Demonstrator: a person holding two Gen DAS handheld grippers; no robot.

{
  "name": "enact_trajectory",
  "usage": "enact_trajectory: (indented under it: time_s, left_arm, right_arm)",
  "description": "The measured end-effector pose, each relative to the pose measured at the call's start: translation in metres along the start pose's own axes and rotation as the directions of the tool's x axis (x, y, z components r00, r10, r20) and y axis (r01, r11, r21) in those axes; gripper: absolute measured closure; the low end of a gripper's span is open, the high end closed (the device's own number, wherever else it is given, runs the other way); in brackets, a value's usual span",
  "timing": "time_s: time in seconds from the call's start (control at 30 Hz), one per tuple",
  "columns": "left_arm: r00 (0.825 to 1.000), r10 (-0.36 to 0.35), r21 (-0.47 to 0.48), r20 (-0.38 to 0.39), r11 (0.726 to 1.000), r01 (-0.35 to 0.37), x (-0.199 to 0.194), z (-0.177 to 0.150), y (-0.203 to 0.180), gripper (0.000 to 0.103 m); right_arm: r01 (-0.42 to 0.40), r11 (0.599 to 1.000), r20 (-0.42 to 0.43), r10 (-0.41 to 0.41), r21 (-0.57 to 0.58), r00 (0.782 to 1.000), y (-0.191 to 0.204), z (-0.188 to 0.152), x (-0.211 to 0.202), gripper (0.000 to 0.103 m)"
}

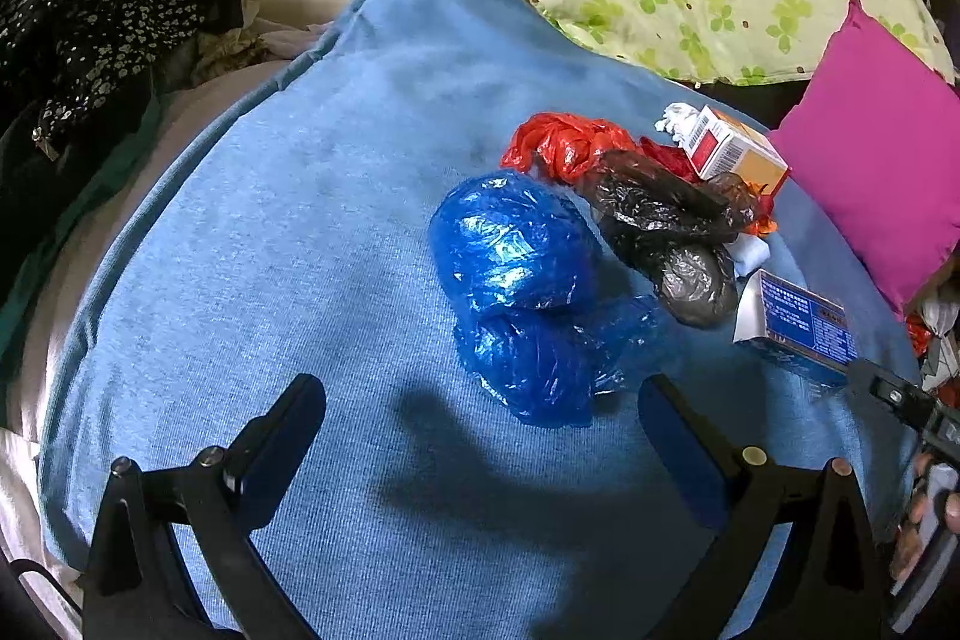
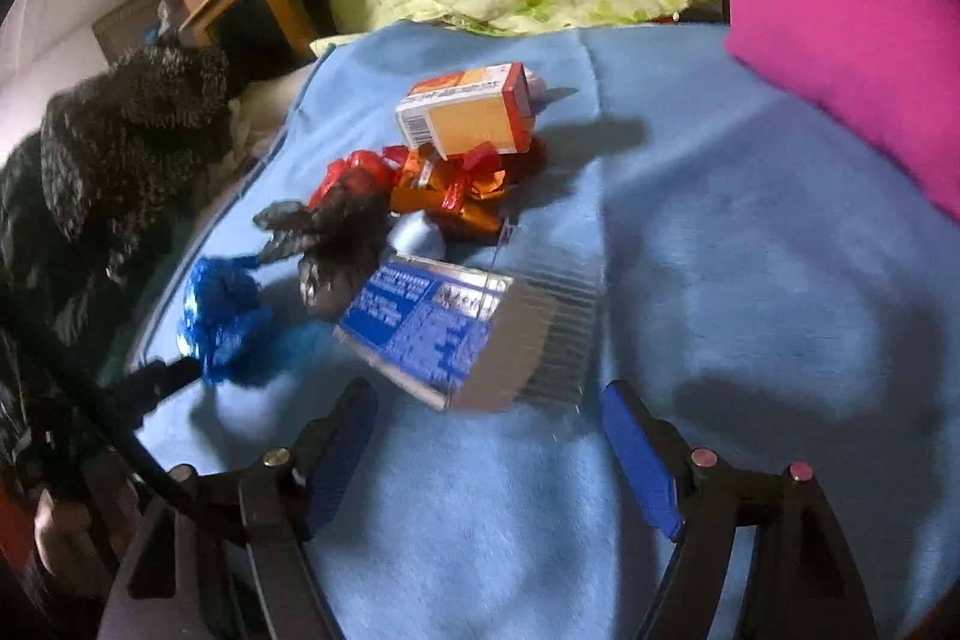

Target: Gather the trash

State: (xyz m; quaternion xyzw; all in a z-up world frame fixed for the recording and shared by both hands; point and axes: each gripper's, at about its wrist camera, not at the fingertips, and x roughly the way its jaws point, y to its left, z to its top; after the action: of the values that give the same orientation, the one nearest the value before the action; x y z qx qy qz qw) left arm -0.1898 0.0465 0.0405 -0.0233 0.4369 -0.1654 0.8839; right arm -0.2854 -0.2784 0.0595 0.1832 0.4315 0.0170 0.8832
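In the left wrist view, the left tongs stand released over the blue blanket, with nothing between the two fingers. The crumpled blue bag lies just ahead of them, nearer to the right finger, and its long axis runs away from the tongs. Beyond it and to the right lie the black bag, the red bag and the orange box. The blue box lies to the right of the right finger, and the tip of the right tongs is just beside it. In my judgement the bags are very light, soft and a little slippery, so it is better to pinch a thick fold in the middle.

In the right wrist view, the right tongs are also released, and they hold nothing. The blue box lies just ahead, between the lines of the two fingers but not touching them. It lies flat, and its long axis runs across the tongs, a little tilted, with an open flap at the right end. It seems to be light, empty cardboard, stiff but easy to crush. I think a hold across its short width, near the middle, is the safest. The orange box rests farther ahead on shiny wrappers, and the pink pillow lies far to the right.
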Motion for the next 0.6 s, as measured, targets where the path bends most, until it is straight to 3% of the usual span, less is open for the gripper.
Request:
enact_trajectory:
  time_s: [0.07,0.2,0.3,0.37,0.43,0.53,0.6]
  left_arm:
    - [1.000,0.000,0.000,0.000,1.000,0.000,0.000,0.000,0.000,0.000]
    - [1.000,0.000,-0.002,-0.003,1.000,0.000,0.001,0.000,0.000,0.000]
    - [1.000,0.001,0.007,-0.005,1.000,-0.001,0.002,0.000,-0.001,0.000]
    - [1.000,0.003,0.013,-0.005,1.000,-0.003,0.002,-0.001,-0.002,0.000]
    - [1.000,0.005,0.014,-0.005,1.000,-0.005,0.002,-0.001,-0.002,0.000]
    - [1.000,0.006,0.010,-0.004,1.000,-0.006,0.002,-0.001,-0.001,0.000]
    - [1.000,0.008,0.011,-0.001,1.000,-0.008,0.002,-0.001,-0.001,0.000]
  right_arm:
    - [-0.076,0.996,-0.004,0.077,0.043,0.997,-0.007,0.001,0.005,0.048]
    - [-0.129,0.991,0.032,0.128,0.038,0.991,-0.002,0.000,-0.003,0.049]
    - [-0.104,0.994,0.063,0.102,0.037,0.993,-0.003,0.001,-0.012,0.049]
    - [-0.109,0.993,0.037,0.107,0.043,0.994,-0.005,0.000,-0.008,0.049]
    - [-0.066,0.997,0.007,0.066,0.031,0.998,-0.002,0.000,-0.003,0.045]
    - [0.010,1.000,0.089,-0.011,0.016,0.996,0.001,0.000,-0.019,0.015]
    - [0.061,0.998,0.119,-0.059,-0.006,0.991,0.007,0.001,-0.029,0.015]
